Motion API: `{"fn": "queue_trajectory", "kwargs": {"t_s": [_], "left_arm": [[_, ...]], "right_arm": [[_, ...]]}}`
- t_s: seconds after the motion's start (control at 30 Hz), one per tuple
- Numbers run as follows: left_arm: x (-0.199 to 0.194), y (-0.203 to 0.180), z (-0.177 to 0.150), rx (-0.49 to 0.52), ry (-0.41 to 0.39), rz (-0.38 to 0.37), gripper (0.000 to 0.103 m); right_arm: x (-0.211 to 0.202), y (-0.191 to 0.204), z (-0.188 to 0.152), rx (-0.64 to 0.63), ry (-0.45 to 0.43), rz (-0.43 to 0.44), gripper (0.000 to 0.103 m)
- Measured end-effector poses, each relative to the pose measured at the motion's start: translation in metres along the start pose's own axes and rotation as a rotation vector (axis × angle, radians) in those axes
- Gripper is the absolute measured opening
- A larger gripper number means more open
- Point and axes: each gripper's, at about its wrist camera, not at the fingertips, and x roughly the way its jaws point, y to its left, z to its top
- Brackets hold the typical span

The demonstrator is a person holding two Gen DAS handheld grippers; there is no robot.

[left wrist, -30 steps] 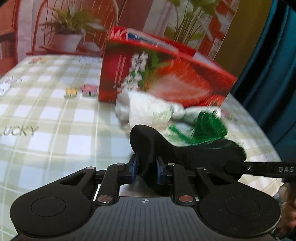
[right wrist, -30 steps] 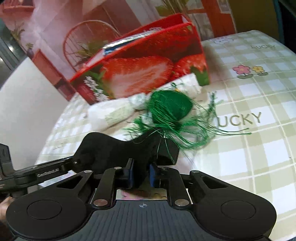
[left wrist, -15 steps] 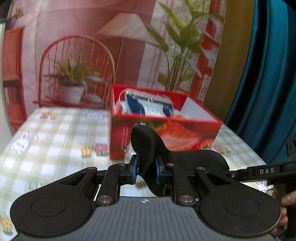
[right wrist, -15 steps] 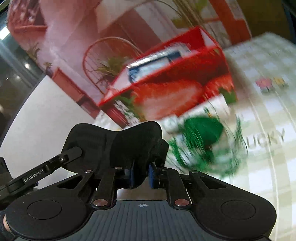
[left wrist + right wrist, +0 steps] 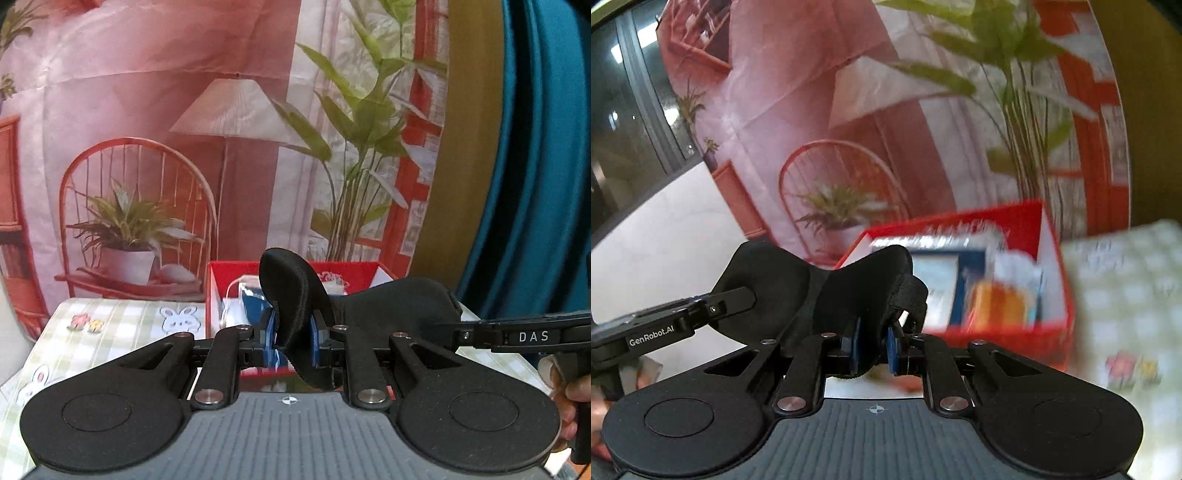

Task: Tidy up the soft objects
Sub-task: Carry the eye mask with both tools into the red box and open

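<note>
Soft daylight; right view motion-blurred.

A black eye mask [image 5: 295, 295] hangs before a red box [image 5: 354, 266]. Beside the box, the tablecloth [image 5: 122, 325] is green-and-white check with flowers and rabbits. A teal curtain [image 5: 535, 166] hangs behind.

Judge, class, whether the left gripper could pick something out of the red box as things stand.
Probably not yet. The left gripper is shut on one end of the black eye mask, whose other end the right gripper holds. The red box stands open-topped just ahead, so the way itself looks free.
</note>
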Motion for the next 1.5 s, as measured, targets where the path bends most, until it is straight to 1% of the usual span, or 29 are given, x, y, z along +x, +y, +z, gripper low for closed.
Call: {"fn": "queue_trajectory", "kwargs": {"t_s": [0.13, 0.23, 0.43, 0.53, 0.6, 0.73, 0.8, 0.9, 1.0, 1.07, 1.2, 1.23, 1.27, 1.3, 1.33, 1.37, 1.4, 1.43, 1.47, 1.5], "left_arm": [[0.043, 0.002, 0.017, -0.015, 0.029, 0.021, 0.02], [0.071, 0.004, 0.024, -0.001, 0.043, 0.037, 0.02], [0.121, 0.006, 0.033, 0.019, 0.081, 0.052, 0.02], [0.143, 0.008, 0.032, 0.017, 0.115, 0.054, 0.021], [0.157, 0.007, 0.03, 0.036, 0.142, 0.061, 0.021], [0.181, 0.007, 0.024, 0.077, 0.198, 0.06, 0.021], [0.194, 0.008, 0.023, 0.097, 0.248, 0.064, 0.021], [0.208, 0.012, 0.023, 0.092, 0.3, 0.066, 0.021], [0.218, 0.014, 0.021, 0.118, 0.328, 0.074, 0.021], [0.223, 0.017, 0.02, 0.115, 0.344, 0.08, 0.021], [0.225, 0.02, 0.016, 0.103, 0.347, 0.082, 0.022], [0.224, 0.019, 0.017, 0.109, 0.342, 0.082, 0.026], [0.222, 0.018, 0.017, 0.118, 0.334, 0.084, 0.029], [0.219, 0.016, 0.018, 0.131, 0.322, 0.088, 0.037], [0.216, 0.015, 0.019, 0.145, 0.308, 0.096, 0.05], [0.212, 0.014, 0.02, 0.153, 0.291, 0.101, 0.066], [0.209, 0.013, 0.021, 0.152, 0.277, 0.096, 0.073], [0.205, 0.012, 0.022, 0.148, 0.262, 0.089, 0.083], [0.2, 0.012, 0.024, 0.143, 0.249, 0.083, 0.086], [0.196, 0.012, 0.025, 0.14, 0.241, 0.076, 0.087]], "right_arm": [[0.027, -0.011, 0.025, -0.064, -0.011, -0.05, 0.013], [0.049, -0.019, 0.039, -0.105, -0.004, -0.083, 0.013], [0.089, -0.038, 0.055, -0.13, 0.009, -0.132, 0.013], [0.108, -0.051, 0.061, -0.127, 0.031, -0.157, 0.013], [0.121, -0.057, 0.062, -0.134, 0.053, -0.173, 0.013], [0.144, -0.066, 0.062, -0.149, 0.104, -0.199, 0.013], [0.156, -0.072, 0.063, -0.124, 0.14, -0.214, 0.013], [0.169, -0.076, 0.063, -0.106, 0.187, -0.232, 0.013], [0.177, -0.079, 0.062, -0.099, 0.21, -0.24, 0.013], [0.181, -0.081, 0.061, -0.088, 0.219, -0.241, 0.013], [0.182, -0.082, 0.061, -0.083, 0.23, -0.242, 0.013], [0.182, -0.082, 0.061, -0.086, 0.23, -0.244, 0.014], [0.182, -0.081, 0.061, -0.09, 0.228, -0.248, 0.017], [0.182, -0.08, 0.061, -0.098, 0.222, -0.258, 0.019], [0.181, -0.079, 0.061, -0.107, 0.216, -0.266, 0.024], [0.18, -0.078, 0.061, -0.116, 0.206, -0.273, 0.028], [0.178, -0.077, 0.06, -0.118, 0.197, -0.28, 0.03], [0.176, -0.077, 0.06, -0.117, 0.189, -0.281, 0.033], [0.174, -0.077, 0.06, -0.116, 0.185, -0.279, 0.039], [0.171, -0.076, 0.059, -0.118, 0.181, -0.278, 0.043]]}}
